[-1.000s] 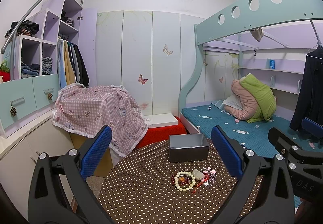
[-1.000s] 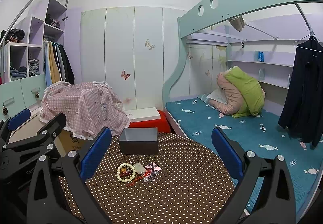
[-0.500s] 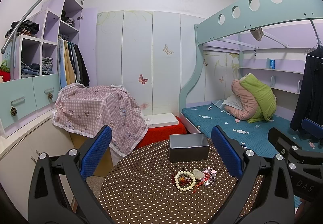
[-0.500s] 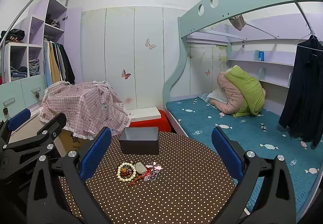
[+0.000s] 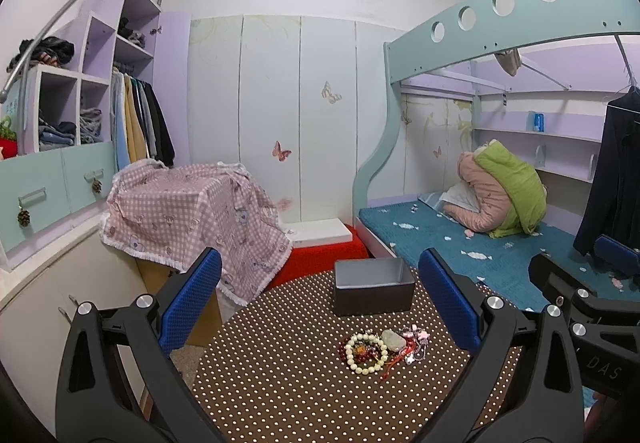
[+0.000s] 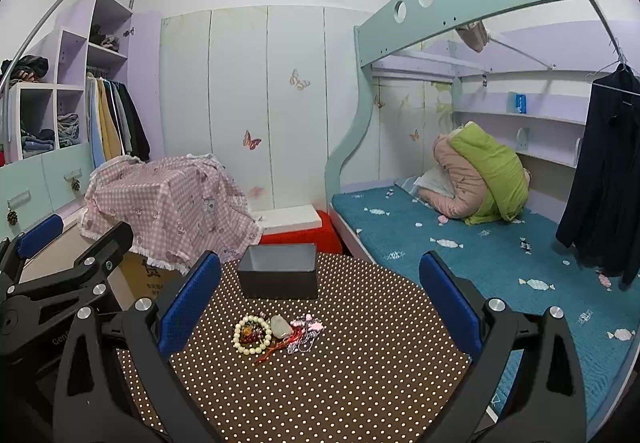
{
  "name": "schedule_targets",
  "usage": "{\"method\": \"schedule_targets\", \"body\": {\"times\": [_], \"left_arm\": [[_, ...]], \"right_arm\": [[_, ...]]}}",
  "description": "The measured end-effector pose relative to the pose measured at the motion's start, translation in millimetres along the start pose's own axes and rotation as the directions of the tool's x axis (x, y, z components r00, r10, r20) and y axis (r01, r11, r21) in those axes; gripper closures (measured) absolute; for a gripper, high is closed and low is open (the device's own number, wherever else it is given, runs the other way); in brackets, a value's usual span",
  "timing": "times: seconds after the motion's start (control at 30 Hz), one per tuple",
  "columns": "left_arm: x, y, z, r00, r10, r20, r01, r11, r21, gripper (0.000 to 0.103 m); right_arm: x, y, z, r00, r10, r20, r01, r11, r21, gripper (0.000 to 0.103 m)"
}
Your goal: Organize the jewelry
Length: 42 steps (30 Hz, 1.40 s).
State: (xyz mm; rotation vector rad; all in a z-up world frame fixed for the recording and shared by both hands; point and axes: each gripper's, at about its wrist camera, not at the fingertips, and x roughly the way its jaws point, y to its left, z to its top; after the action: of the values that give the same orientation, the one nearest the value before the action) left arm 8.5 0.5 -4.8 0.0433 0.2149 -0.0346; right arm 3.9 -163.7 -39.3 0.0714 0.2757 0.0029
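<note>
While both the left gripper (image 5: 320, 307) and right gripper (image 6: 320, 307) hang wide open holding nothing, the jewelry pile (image 5: 382, 351) sits on the polka-dot table (image 5: 280, 395) between the jaws, dark box (image 5: 374, 291) just past it

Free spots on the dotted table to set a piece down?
Bare cloth on the table in front of the jewelry pile, and to its right toward the bed-side edge. Crowded: the pile itself; only a narrow strip separates it from the box.

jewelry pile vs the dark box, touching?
Apart. The right wrist view shows a strip of bare dotted tablecloth between the jewelry pile and the dark box behind it; the left wrist view shows the same gap.
</note>
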Motion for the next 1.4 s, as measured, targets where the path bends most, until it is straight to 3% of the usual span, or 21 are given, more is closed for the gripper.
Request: {"method": "schedule_targets", "body": {"times": [0.2, 0.33, 0.43, 0.47, 0.67, 0.87, 0.93, 0.97, 1.0, 1.07, 1.23, 1.33, 1.4], "left_arm": [[33.2, 8.1, -20.9, 0.992, -0.038, -0.121, 0.038, 0.999, -0.008, 0.004], [63.4, 18.6, -44.6, 0.971, -0.045, -0.236, 0.042, 0.999, -0.018, 0.004], [91.9, 30.7, -66.2, 0.925, -0.113, -0.362, 0.086, 0.992, -0.091, 0.004], [103.2, 34.1, -76.1, 0.902, -0.140, -0.409, 0.097, 0.988, -0.123, 0.004], [155.0, 34.8, -117.9, 0.796, -0.198, -0.572, 0.107, 0.976, -0.189, 0.005], [196.6, 17.0, -139.9, 0.750, -0.174, -0.638, 0.109, 0.984, -0.140, 0.006], [207.5, 13.3, -143.2, 0.741, -0.170, -0.649, 0.110, 0.985, -0.132, 0.014], [216.1, 10.6, -147.7, 0.726, -0.165, -0.668, 0.112, 0.986, -0.122, 0.030], [221.5, 9.1, -150.3, 0.710, -0.168, -0.684, 0.115, 0.986, -0.122, 0.037], [233.1, 7.6, -158.5, 0.680, -0.186, -0.709, 0.129, 0.983, -0.133, 0.037], [240.8, 4.2, -158.5, 0.690, -0.172, -0.703, 0.139, 0.985, -0.105, 0.040], [246.1, 3.9, -158.1, 0.695, -0.167, -0.699, 0.147, 0.985, -0.090, 0.053], [243.1, 1.9, -155.6, 0.691, -0.185, -0.699, 0.163, 0.982, -0.099, 0.075]], "right_arm": [[25.6, -4.0, -15.8, 0.993, 0.044, -0.107, -0.041, 0.999, 0.033, 0.007], [46.7, -9.4, -29.1, 0.982, 0.027, -0.184, -0.022, 0.999, 0.026, 0.007], [68.2, -15.2, -43.5, 0.966, 0.010, -0.259, -0.005, 1.000, 0.018, 0.007], [73.3, -16.7, -47.4, 0.961, 0.013, -0.276, -0.008, 1.000, 0.018, 0.007], [108.8, -18.7, -74.1, 0.925, 0.011, -0.380, -0.019, 1.000, -0.019, 0.007], [138.4, -21.0, -89.0, 0.892, 0.010, -0.453, -0.039, 0.998, -0.055, 0.007], [145.7, -22.4, -90.8, 0.883, 0.011, -0.469, -0.043, 0.997, -0.059, 0.007], [151.8, -24.1, -91.6, 0.876, 0.025, -0.481, -0.055, 0.997, -0.050, 0.007], [155.2, -24.6, -91.9, 0.873, 0.032, -0.487, -0.062, 0.997, -0.045, 0.007], [163.1, -26.4, -92.4, 0.864, 0.047, -0.502, -0.075, 0.997, -0.036, 0.007], [180.6, -25.8, -95.5, 0.850, 0.040, -0.525, -0.084, 0.995, -0.060, 0.007], [185.7, -23.7, -96.3, 0.846, 0.045, -0.532, -0.095, 0.993, -0.068, 0.007], [190.0, -21.4, -97.4, 0.841, 0.047, -0.538, -0.106, 0.991, -0.079, 0.007]]}}
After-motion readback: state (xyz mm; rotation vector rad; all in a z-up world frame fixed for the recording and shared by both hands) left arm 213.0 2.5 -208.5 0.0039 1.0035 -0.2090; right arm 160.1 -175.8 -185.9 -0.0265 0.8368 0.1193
